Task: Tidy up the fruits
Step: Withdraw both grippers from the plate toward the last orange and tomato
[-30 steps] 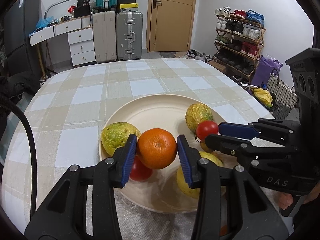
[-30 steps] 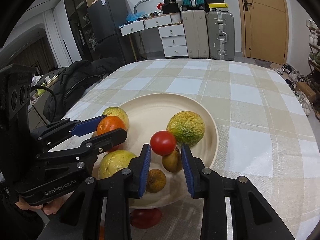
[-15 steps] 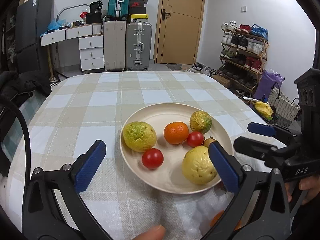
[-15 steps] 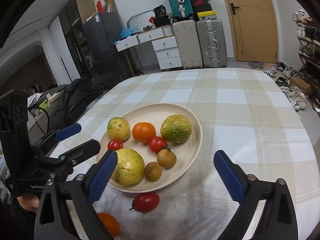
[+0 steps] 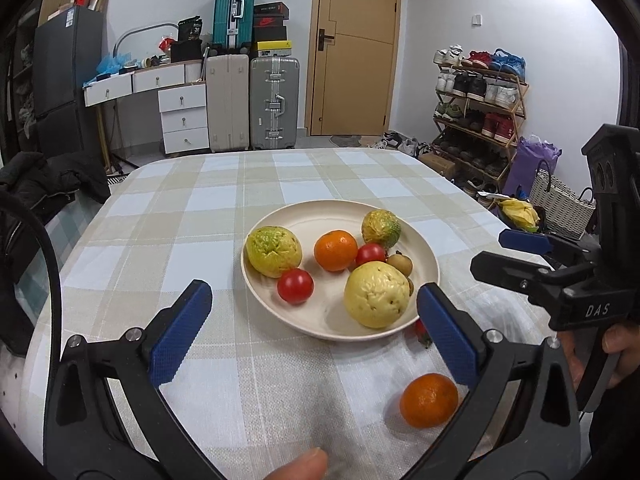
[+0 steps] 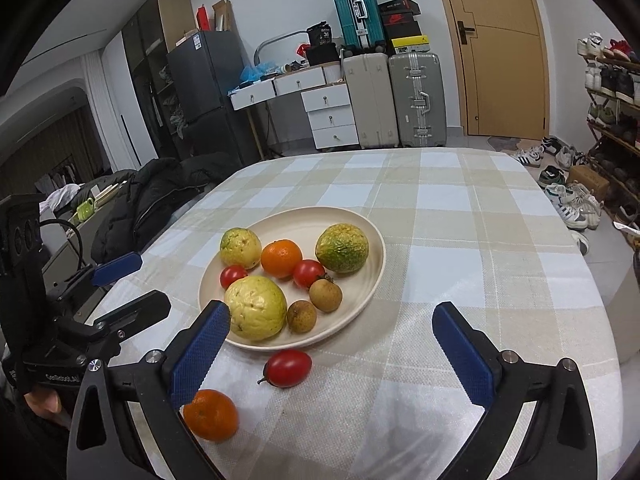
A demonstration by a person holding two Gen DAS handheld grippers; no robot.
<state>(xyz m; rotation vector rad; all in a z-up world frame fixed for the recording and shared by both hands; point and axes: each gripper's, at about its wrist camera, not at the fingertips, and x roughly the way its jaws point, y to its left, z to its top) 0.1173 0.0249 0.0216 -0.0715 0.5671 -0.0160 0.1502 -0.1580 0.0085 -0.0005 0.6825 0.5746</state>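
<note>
A cream plate on the checked tablecloth holds several fruits: yellow-green guavas, an orange, small red tomatoes and brown longans. On the cloth in front of the plate lie a second orange and an oval red tomato, half hidden in the left wrist view. My left gripper is open wide, short of the plate. The right gripper is open too, above the loose tomato. Neither holds anything.
The table's far edge meets an open floor with suitcases, white drawers and a door. A shoe rack and a woven basket stand on the right. A black jacket lies beside the table's left edge.
Both grippers went from shut on fruit over the plate, left on the orange and right on a tomato, to wide open. Both pulled back toward the near edge, leaving those fruits on the plate.
</note>
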